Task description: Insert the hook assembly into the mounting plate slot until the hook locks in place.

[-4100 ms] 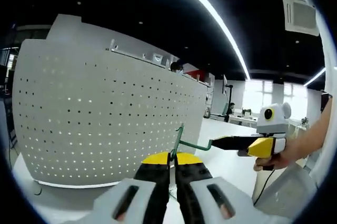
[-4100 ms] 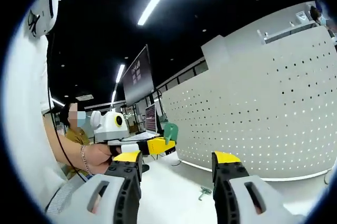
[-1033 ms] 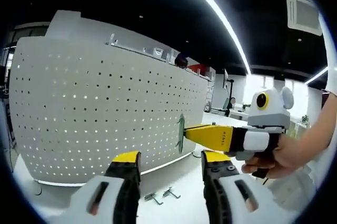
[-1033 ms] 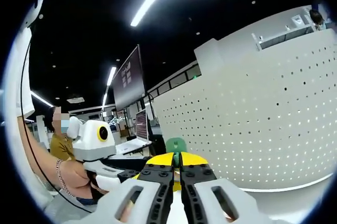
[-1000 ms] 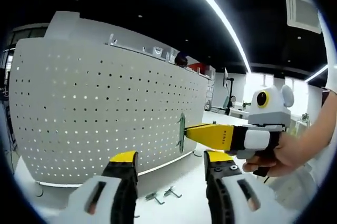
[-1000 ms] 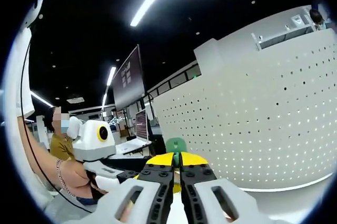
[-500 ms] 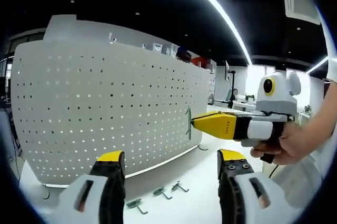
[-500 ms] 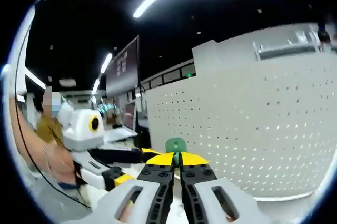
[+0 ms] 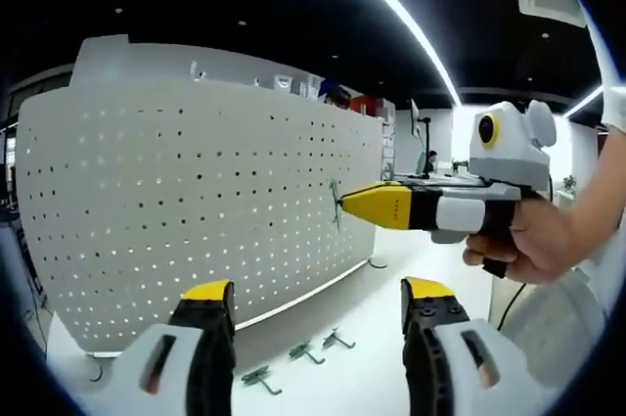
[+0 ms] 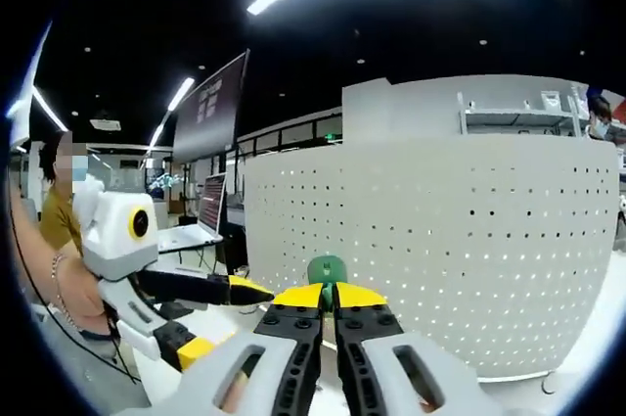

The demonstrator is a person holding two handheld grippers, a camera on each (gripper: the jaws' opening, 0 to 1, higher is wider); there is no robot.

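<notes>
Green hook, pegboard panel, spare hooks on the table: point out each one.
green hook (image 10: 327, 268): right gripper view, its rounded top above the shut tongs.
pegboard panel (image 9: 196, 210): left gripper view, its perforated face.
spare hooks (image 9: 305, 350): left gripper view, the middle one.

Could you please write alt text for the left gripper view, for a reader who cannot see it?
The right tongs, held in a person's hand, are shut on a green hook at the face of a white perforated panel. The left tongs stand open below, above three spare hooks lying on the white table.
</notes>
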